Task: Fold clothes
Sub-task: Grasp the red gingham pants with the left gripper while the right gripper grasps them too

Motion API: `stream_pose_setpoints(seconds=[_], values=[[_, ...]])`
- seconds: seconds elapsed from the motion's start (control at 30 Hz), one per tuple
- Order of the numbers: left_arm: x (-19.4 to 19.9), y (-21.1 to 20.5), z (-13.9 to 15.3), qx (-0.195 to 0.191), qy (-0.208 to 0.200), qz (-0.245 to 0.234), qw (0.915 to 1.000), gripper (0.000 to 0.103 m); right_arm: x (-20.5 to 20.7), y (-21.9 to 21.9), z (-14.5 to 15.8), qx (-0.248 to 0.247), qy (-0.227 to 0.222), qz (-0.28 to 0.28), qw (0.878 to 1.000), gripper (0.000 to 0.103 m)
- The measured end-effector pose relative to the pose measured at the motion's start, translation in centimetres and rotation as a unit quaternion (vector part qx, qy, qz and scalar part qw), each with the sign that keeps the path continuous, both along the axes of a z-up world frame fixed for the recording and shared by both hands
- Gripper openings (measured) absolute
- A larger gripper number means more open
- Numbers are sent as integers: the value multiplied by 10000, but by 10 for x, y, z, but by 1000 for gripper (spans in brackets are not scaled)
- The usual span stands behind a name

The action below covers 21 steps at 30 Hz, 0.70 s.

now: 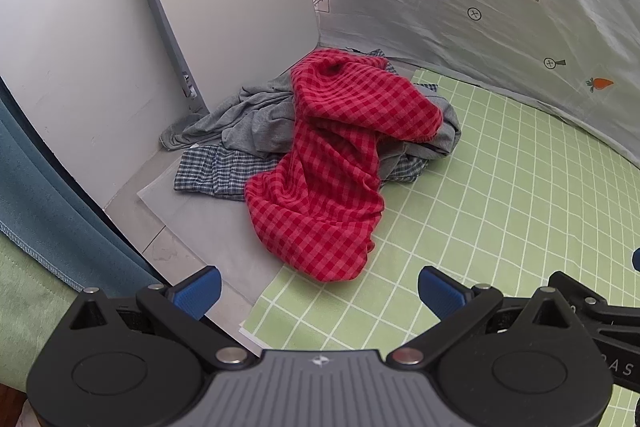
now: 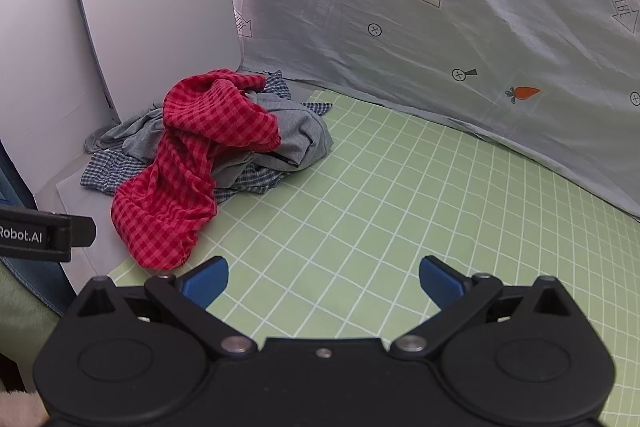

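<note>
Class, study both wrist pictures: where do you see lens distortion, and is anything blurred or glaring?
Left wrist: grid mat lines bow, corners vignette dark; red cloth sharp, no glare. Right wrist: same bowing on the mat; carrot sheet evenly lit; fuzzy edge at far left.

I work in what looks like a makeshift recording corner set up in a home. My table (image 2: 400,187) is covered with a pale green mat ruled in white squares. Behind it hangs a grey bedsheet (image 2: 440,47) printed with carrots and "LOOK HERE" arrows, used as a backdrop. White boards (image 1: 80,47) are propped up as side walls, and a teal curtain (image 1: 52,195) hangs at the left. A heap of crumpled clothes (image 1: 328,155) lies in the corner.
</note>
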<state>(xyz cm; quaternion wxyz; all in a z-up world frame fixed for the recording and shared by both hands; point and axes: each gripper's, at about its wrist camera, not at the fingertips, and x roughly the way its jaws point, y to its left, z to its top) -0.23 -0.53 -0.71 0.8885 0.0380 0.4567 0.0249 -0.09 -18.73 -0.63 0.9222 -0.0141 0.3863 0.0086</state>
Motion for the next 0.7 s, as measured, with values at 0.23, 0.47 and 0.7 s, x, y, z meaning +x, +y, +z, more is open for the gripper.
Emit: stream_pose_setpoints(seconds=[0.23, 0.47, 0.7], values=[[7, 2, -5, -47, 111, 6, 9999, 103, 4, -3, -3, 51, 52, -52, 10000, 103], [32, 22, -25, -96, 415, 253, 9988, 103, 21, -1, -10, -56, 141, -44, 9999, 103], [67, 49, -62, -28, 896, 576, 9943, 103, 63, 12, -21, -256, 236, 108, 9993, 103]])
